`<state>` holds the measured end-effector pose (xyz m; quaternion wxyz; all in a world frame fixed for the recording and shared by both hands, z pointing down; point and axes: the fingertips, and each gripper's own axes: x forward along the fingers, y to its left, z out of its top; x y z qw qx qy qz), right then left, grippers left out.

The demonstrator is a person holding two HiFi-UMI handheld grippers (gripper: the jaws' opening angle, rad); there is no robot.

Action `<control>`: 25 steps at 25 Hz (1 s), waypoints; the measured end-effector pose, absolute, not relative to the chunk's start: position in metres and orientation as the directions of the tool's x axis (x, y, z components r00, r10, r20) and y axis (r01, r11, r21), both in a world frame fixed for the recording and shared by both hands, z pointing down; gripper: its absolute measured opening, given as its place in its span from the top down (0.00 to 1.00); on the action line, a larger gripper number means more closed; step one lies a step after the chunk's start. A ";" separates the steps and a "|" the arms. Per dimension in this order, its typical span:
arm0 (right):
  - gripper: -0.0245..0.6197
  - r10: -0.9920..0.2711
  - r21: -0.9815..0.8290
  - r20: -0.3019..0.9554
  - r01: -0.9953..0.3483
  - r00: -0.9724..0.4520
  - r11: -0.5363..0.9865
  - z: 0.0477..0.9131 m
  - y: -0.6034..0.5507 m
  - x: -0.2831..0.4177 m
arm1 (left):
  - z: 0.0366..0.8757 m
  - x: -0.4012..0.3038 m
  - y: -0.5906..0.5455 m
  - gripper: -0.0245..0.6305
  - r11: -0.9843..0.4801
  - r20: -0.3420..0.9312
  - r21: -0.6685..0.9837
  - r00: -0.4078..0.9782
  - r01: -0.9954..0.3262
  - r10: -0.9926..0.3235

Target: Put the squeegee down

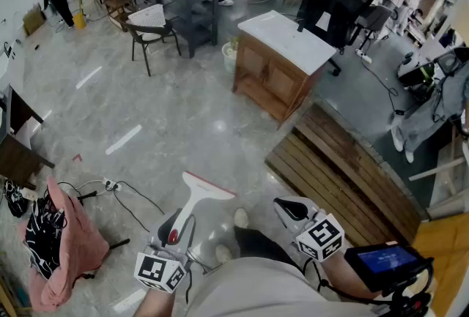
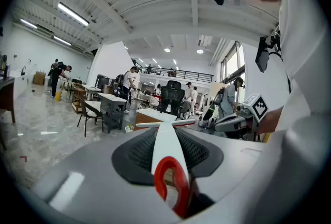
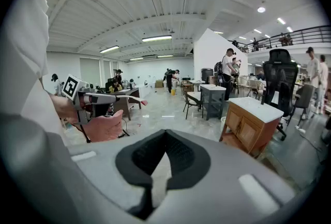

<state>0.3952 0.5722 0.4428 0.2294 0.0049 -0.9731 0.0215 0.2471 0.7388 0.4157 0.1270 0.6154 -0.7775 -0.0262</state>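
Our left tongs [image 1: 178,220] are clenched on the squeegee [image 1: 196,200]. They grasp its white handle, and its red loop sits between the jaws. The handle runs out toward 1 o'clock, and the red-edged blade lies crosswise at the far end, held up off the floor [image 1: 168,125]. Our right tongs [image 1: 290,207] are near, at 3 o'clock from the left ones. They are clenched with their tips together and nothing between them, and they point toward 11 o'clock. Further out, a pink cloth [image 1: 69,242] lies on the floor at 9 o'clock. Wooden planks [image 1: 344,176] lie at 2 o'clock. A wooden cabinet [image 1: 282,66] with a white top stands well beyond the blade, at about 12 to 1 o'clock.
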 end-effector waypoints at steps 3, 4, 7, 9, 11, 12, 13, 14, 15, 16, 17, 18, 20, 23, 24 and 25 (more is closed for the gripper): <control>0.96 0.004 -0.042 0.452 -0.017 -0.892 0.999 0.446 0.549 0.381 | 0.419 0.234 0.715 0.78 0.229 0.161 0.195 -0.200 -0.954 -0.967; 0.96 0.005 -0.043 0.453 -0.016 -0.892 0.999 0.446 0.539 0.376 | 0.418 0.229 0.704 0.78 0.227 0.163 0.194 -0.197 -0.954 -0.967; 0.96 0.002 -0.040 0.454 -0.019 -0.891 0.999 0.448 0.501 0.353 | 0.413 0.209 0.665 0.78 0.227 0.183 0.191 -0.192 -0.955 -0.964; 0.96 -0.006 -0.024 0.449 -0.019 -0.893 1.000 0.446 0.473 0.332 | 0.410 0.194 0.638 0.78 0.216 0.190 0.178 -0.182 -0.960 -0.965; 0.96 -0.013 -0.005 0.435 -0.017 -0.900 1.000 0.444 0.445 0.309 | 0.403 0.177 0.607 0.78 0.199 0.192 0.154 -0.168 -0.968 -0.967; 0.93 -0.014 -0.003 0.428 -0.017 -0.904 1.000 0.443 0.432 0.298 | 0.398 0.167 0.592 0.78 0.195 0.195 0.143 -0.165 -0.970 -0.967; 0.91 -0.013 -0.006 0.421 -0.017 -0.907 1.000 0.442 0.418 0.287 | 0.393 0.157 0.576 0.78 0.194 0.197 0.136 -0.165 -0.972 -0.966; 0.89 -0.012 -0.009 0.415 -0.017 -0.910 1.000 0.441 0.405 0.277 | 0.388 0.147 0.560 0.78 0.193 0.196 0.130 -0.165 -0.973 -0.967; 0.88 -0.010 -0.009 0.410 -0.015 -0.912 1.000 0.439 0.393 0.268 | 0.385 0.138 0.544 0.78 0.189 0.192 0.124 -0.164 -0.974 -0.968; 0.87 -0.009 -0.006 0.406 -0.012 -0.914 1.000 0.439 0.381 0.260 | 0.382 0.131 0.529 0.78 0.185 0.188 0.118 -0.161 -0.976 -0.969; 0.87 -0.007 -0.003 0.404 -0.009 -0.915 1.000 0.439 0.369 0.254 | 0.381 0.124 0.514 0.78 0.182 0.185 0.115 -0.159 -0.977 -0.970; 0.87 -0.006 -0.001 0.403 -0.007 -0.915 1.000 0.441 0.357 0.248 | 0.380 0.118 0.499 0.78 0.181 0.184 0.114 -0.159 -0.977 -0.970; 0.87 -0.008 0.005 0.402 -0.007 -0.915 1.000 0.445 0.333 0.238 | 0.379 0.109 0.471 0.78 0.180 0.181 0.114 -0.158 -0.977 -0.971; 0.87 -0.026 0.005 0.400 -0.026 -0.916 1.000 0.447 0.301 0.225 | 0.380 0.098 0.433 0.78 0.160 0.180 0.111 -0.139 -0.981 -0.974; 0.87 -0.034 0.000 0.399 -0.037 -0.916 0.999 0.446 0.291 0.221 | 0.379 0.095 0.421 0.78 0.150 0.183 0.112 -0.128 -0.982 -0.975; 0.87 -0.043 -0.005 0.398 -0.049 -0.916 0.999 0.445 0.282 0.217 | 0.379 0.090 0.409 0.78 0.137 0.186 0.114 -0.114 -0.984 -0.976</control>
